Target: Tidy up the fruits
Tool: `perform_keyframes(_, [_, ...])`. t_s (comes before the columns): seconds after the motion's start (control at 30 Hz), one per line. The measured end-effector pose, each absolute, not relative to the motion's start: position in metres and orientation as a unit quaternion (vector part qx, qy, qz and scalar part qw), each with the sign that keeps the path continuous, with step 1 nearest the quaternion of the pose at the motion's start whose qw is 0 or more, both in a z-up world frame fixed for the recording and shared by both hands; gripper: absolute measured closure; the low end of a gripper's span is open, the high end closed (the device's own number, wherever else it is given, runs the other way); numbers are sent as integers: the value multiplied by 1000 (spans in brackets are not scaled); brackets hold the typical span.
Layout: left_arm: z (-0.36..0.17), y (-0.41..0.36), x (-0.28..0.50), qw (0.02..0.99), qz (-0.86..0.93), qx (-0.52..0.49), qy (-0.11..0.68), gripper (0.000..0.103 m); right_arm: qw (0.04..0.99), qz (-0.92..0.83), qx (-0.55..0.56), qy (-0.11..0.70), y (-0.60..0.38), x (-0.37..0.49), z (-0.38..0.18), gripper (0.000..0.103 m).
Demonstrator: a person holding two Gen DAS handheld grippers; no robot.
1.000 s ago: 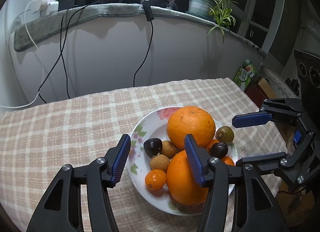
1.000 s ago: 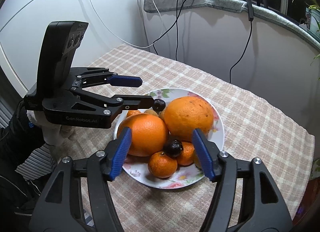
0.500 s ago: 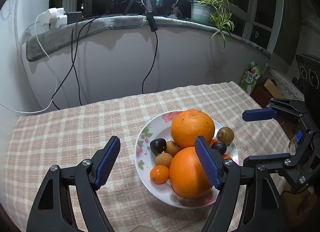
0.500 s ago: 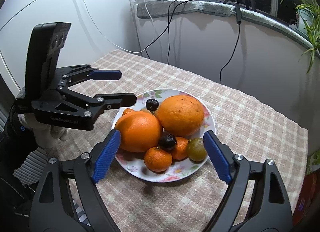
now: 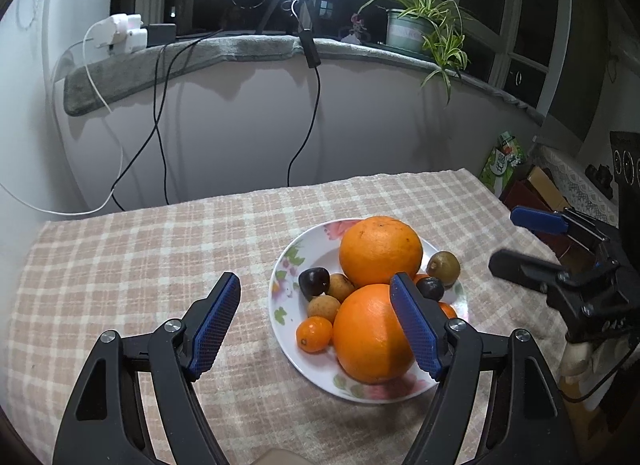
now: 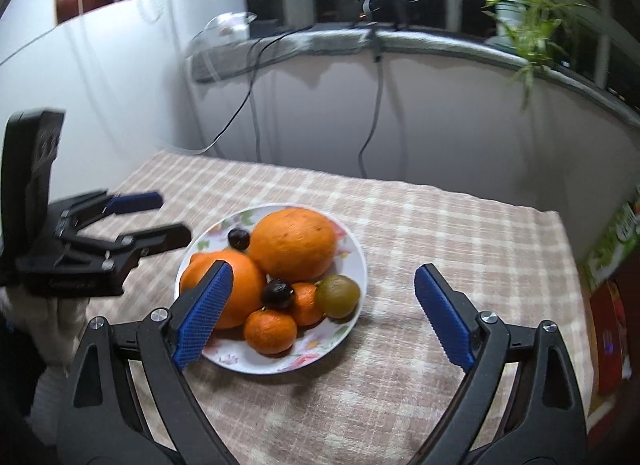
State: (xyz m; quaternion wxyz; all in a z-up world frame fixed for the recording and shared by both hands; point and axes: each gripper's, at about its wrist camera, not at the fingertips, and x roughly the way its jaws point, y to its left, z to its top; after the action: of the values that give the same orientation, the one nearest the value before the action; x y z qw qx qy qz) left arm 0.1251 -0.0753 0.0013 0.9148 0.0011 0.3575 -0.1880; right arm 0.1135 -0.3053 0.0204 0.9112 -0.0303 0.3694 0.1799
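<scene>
A white floral plate (image 5: pixel 284 277) (image 6: pixel 352 265) sits on the checked tablecloth, piled with fruit: two large oranges (image 5: pixel 380 249) (image 6: pixel 294 243), small tangerines (image 5: pixel 314 333) (image 6: pixel 270 331), dark plums (image 5: pixel 314 283) (image 6: pixel 277 292), brown longans (image 5: pixel 323 307) and a green-brown fruit (image 5: pixel 443 268) (image 6: pixel 338 295). My left gripper (image 5: pixel 316 329) is open and empty, held above the near left side of the plate. My right gripper (image 6: pixel 324 313) is open wide and empty, above the plate's near right side. Each gripper shows in the other's view (image 5: pixel 524 241) (image 6: pixel 156 219).
The checked tablecloth (image 5: pixel 140 265) covers the table up to a curved white wall. Cables (image 5: pixel 160 125) hang down the wall from a grey sill with chargers (image 5: pixel 120 33) and a potted plant (image 5: pixel 416 25). Boxes (image 5: pixel 504 161) stand past the right table edge.
Both grippers have pulled back and up from the plate and opened wider. The fruit on the plate has not moved.
</scene>
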Motion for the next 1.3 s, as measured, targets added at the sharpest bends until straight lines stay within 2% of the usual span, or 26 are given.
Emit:
perform_keyframes(0.2, [6, -77, 115, 919, -175, 8, 353, 25, 931, 127, -24, 342, -309, 107, 30, 0])
perform_keyframes(1.1, [20, -55, 76, 935, -131, -6, 328, 25, 943, 103, -25, 315, -299, 83, 40, 0])
perform_keyframes(1.3, [25, -47, 63, 941, -120, -16, 318, 21, 945, 98, -22, 311, -296, 76, 39, 0])
